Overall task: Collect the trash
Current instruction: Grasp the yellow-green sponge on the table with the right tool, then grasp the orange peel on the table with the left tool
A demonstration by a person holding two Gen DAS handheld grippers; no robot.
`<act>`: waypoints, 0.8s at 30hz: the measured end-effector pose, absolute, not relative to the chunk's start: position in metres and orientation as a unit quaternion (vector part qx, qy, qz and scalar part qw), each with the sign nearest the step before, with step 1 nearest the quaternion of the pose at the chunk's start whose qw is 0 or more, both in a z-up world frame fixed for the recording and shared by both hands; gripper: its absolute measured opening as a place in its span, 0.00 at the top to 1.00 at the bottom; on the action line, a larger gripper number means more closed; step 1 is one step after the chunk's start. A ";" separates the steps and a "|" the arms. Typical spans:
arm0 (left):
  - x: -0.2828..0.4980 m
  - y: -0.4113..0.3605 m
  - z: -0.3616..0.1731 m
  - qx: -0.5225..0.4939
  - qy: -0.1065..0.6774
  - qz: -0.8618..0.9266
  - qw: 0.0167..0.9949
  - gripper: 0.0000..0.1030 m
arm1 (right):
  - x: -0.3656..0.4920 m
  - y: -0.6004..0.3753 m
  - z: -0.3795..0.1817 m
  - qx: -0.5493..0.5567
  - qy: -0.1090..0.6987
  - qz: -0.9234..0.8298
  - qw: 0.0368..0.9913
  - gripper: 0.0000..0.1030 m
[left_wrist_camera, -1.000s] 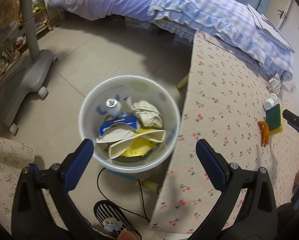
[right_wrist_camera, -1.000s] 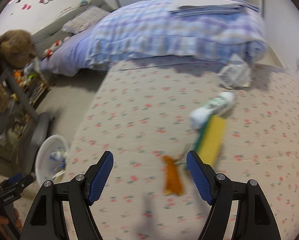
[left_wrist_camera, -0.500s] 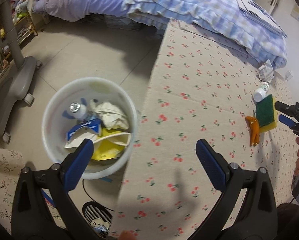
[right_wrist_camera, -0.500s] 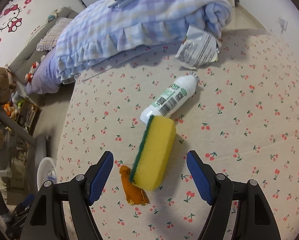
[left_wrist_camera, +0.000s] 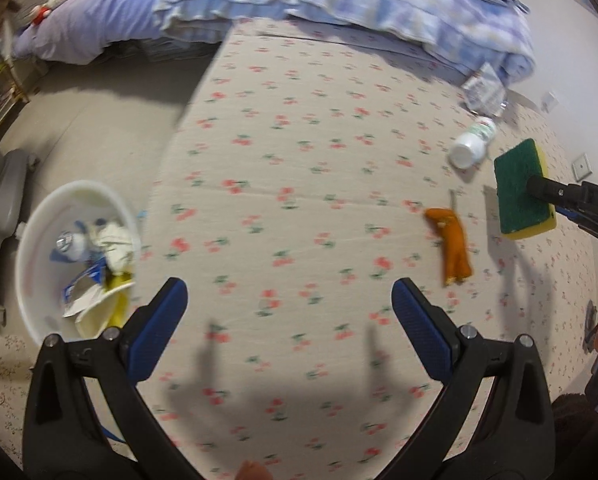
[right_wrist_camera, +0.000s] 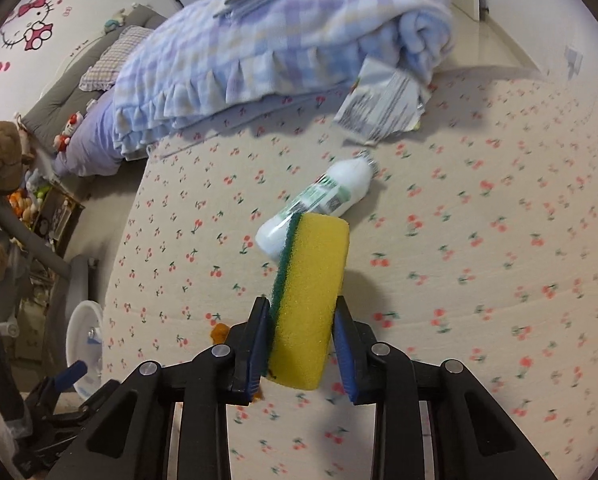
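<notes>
The right gripper (right_wrist_camera: 301, 344) has just closed on the sponge (right_wrist_camera: 309, 300); the left gripper (left_wrist_camera: 289, 318) gapes empty. Next: carry it to the bin (left_wrist_camera: 39, 220) at left.

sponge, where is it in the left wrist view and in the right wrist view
Left wrist: the sponge sits at the right edge, green side showing, clamped by the right gripper.
Right wrist: the sponge is at lower centre, yellow side showing, between the pads.
Shared landmark: the white bottle lying just beyond it on the cherry-print cloth.
</notes>
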State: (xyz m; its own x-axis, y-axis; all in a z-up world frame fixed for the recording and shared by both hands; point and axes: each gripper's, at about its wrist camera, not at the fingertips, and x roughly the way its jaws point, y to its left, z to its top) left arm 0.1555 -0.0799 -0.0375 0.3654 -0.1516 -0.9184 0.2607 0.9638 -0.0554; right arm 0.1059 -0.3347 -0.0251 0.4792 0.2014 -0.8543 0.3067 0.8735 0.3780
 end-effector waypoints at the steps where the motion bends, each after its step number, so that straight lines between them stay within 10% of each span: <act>1: 0.155 -0.086 -0.038 0.050 0.549 -0.130 0.824 0.01 | 0.103 -0.339 -0.024 0.249 0.508 -0.033 0.824 0.69; 12: 0.150 -0.143 -0.050 0.051 0.541 -0.172 0.821 0.03 | 0.059 -0.393 -0.024 0.250 0.509 -0.054 0.822 0.70; 24: 0.147 -0.186 -0.069 0.053 0.515 -0.221 0.826 0.48 | 0.029 -0.427 -0.030 0.254 0.512 -0.068 0.817 0.70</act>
